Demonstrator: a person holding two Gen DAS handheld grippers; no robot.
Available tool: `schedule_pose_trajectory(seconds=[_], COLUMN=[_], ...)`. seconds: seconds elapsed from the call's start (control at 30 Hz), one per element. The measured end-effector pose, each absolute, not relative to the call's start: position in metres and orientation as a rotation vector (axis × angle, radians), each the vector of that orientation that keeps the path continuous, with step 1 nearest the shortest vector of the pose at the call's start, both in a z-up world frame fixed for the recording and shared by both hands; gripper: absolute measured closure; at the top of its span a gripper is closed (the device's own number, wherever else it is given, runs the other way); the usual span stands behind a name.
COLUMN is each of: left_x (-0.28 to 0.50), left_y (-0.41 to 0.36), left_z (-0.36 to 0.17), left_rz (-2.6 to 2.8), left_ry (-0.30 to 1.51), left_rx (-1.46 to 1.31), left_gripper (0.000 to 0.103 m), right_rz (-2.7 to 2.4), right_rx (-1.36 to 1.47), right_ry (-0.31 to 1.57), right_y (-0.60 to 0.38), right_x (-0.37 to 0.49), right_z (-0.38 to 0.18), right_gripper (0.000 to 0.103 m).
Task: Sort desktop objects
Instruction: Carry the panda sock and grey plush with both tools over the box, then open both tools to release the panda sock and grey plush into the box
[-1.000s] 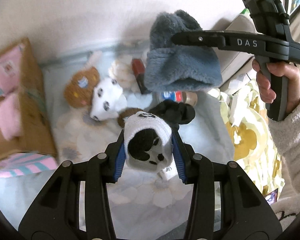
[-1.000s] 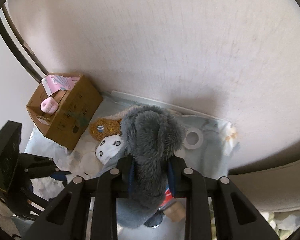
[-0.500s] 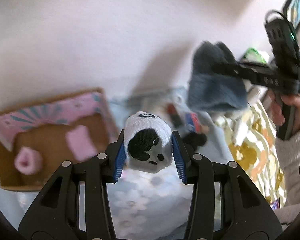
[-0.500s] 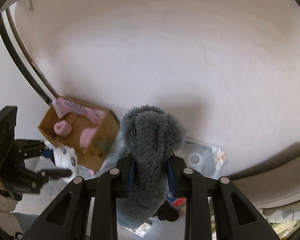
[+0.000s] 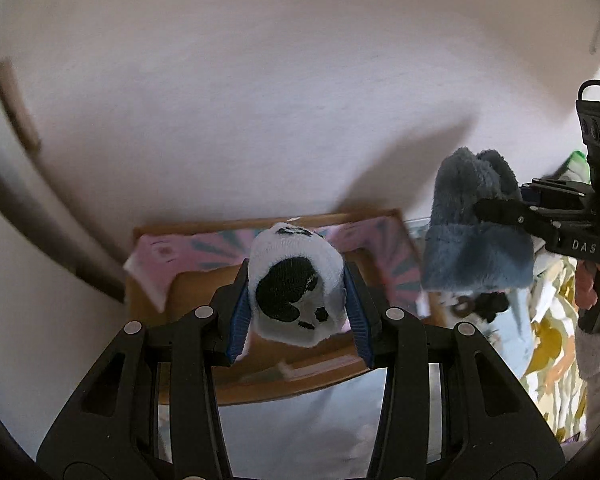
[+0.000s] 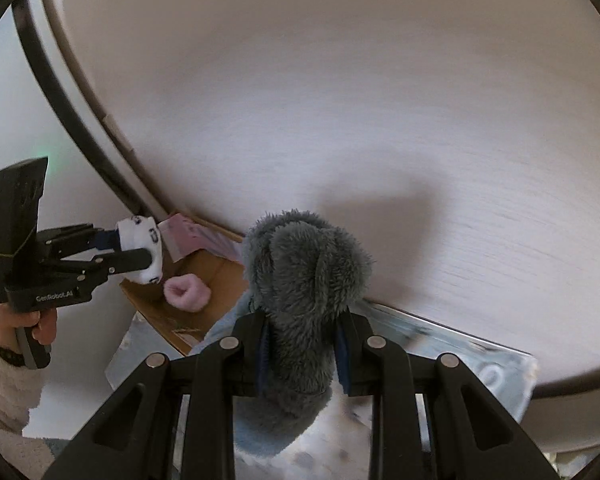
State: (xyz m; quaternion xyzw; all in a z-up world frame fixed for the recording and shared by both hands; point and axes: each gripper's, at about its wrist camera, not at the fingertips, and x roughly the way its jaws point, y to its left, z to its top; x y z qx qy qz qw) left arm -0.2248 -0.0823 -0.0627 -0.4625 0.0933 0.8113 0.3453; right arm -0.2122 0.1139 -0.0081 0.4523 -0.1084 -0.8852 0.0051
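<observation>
My left gripper (image 5: 296, 312) is shut on a white panda-face sock (image 5: 296, 280) and holds it over the open cardboard box (image 5: 260, 384); it also shows in the right wrist view (image 6: 140, 256). My right gripper (image 6: 302, 344) is shut on a fluffy grey-blue sock (image 6: 304, 292) and holds it in the air to the right of the box; that sock shows in the left wrist view (image 5: 476, 236). A pink rolled sock (image 6: 186, 292) lies inside the box (image 6: 220, 280).
The box has pink patterned flaps (image 5: 172, 256) and stands against a pale wall (image 5: 260, 100). A light blue floral cloth (image 5: 300, 420) covers the surface below. A yellow-patterned fabric (image 5: 556, 340) lies at the right.
Both grippers have swung left towards the box with their socks. The left gripper now hangs over the box; the pile of toys and socks has dropped out of view.
</observation>
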Motion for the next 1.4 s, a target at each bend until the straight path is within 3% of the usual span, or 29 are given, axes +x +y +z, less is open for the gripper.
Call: schedule_pose_trajectory(seconds=[0.33, 0.6, 0.93, 1.0, 1.03, 1.07, 1.13, 1.4], left_x=[-0.249, -0.26, -0.251, -0.248, -0.246, -0.246, -0.245, -0.243], left_y=[-0.108, -0.114, -0.108, -0.107, -0.106, -0.105, -0.104, -0.1], left_z=[-0.109, -0.139, -0.151, -0.144, -0.143, -0.142, -0.14, -0.135], left_rz=[2.113, 2.089, 2.061, 2.055, 2.056, 2.064, 2.104, 2.129], left_ry=[0.321, 0.339, 0.36, 0.358, 0.362, 0.372, 0.382, 0.412], left_rx=[-1.268, -1.326, -1.33, -1.3, -1.299, -1.305, -1.29, -1.285], left_gripper=[0.064, 0.064, 0.063, 0.052, 0.034, 0.005, 0.0, 0.0], right_rz=[-2.676, -2.623, -2.596, -2.559, -2.549, -2.562, -2.598, -2.679], right_rx=[1.505, 1.584, 1.616, 1.609, 1.62, 1.628, 1.63, 1.634], right_ry=[-0.264, -0.331, -0.35, -0.335, -0.321, -0.291, -0.227, -0.216], right_y=[0.047, 0.029, 0.023, 0.018, 0.017, 0.016, 0.012, 0.02], right_x=[-0.271, -0.292, -0.307, -0.309, -0.31, -0.31, -0.309, -0.299], right_z=[-0.063, -0.109, -0.115, -0.116, -0.115, -0.114, -0.113, -0.103], right_gripper=[0.078, 0.078, 0.078, 0.074, 0.07, 0.063, 0.054, 0.023])
